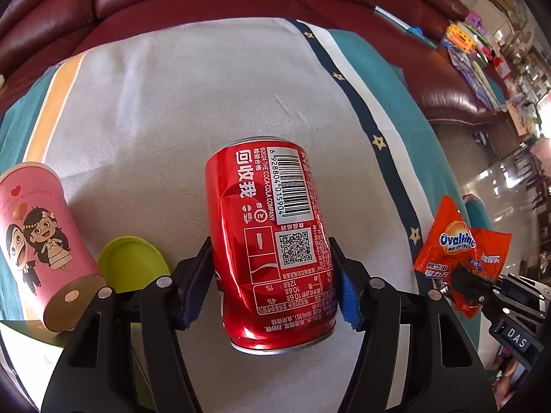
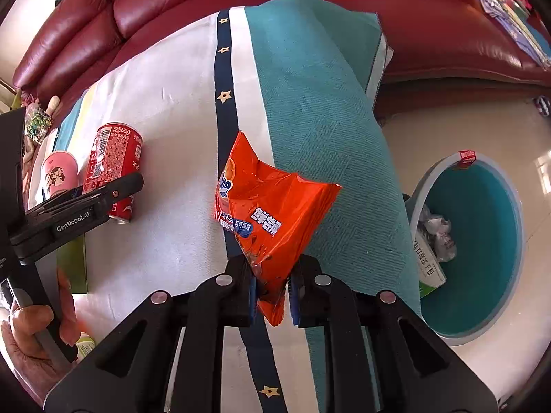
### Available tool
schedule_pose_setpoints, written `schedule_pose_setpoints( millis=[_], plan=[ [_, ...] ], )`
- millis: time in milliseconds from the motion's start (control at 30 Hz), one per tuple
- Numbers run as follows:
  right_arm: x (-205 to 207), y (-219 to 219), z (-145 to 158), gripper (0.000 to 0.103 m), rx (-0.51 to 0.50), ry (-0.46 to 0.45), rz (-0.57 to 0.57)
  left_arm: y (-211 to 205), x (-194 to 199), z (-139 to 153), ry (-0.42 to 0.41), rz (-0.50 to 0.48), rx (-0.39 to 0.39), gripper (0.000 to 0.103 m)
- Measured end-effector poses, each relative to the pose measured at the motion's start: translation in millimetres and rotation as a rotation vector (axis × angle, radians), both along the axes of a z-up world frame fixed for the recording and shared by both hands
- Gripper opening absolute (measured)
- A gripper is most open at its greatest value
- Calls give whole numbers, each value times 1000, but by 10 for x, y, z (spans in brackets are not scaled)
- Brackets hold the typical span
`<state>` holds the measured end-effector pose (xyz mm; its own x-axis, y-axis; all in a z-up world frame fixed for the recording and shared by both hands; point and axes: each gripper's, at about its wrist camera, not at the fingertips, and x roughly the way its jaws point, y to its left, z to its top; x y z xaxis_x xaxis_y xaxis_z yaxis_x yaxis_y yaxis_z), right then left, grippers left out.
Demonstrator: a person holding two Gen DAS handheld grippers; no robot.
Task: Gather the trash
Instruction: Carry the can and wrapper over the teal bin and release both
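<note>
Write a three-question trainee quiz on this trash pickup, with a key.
1. True or false: the right gripper is shut on the orange wrapper.
2. The red can is: A) standing upright, B) lying on its side, C) in the bin.
3. What stands on the floor past the cloth's edge, already holding trash?

Key: 1 true. 2 B, lying on the cloth between the left gripper's fingers. 3 the round bin.
</note>
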<state>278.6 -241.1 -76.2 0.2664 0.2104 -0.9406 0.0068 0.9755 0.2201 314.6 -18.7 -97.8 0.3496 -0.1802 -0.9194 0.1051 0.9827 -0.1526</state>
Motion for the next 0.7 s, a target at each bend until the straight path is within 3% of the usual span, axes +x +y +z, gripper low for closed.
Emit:
schedule_pose_setpoints(
  millis=[333,700],
  plan=[
    [-120,-165,32,13,45,-23,-24,-125,-252,150,-16,-32,28,63],
    [-492,-346,426,13,73,-103,-43,-404,-766,612,-104,-86,45,63]
  ],
)
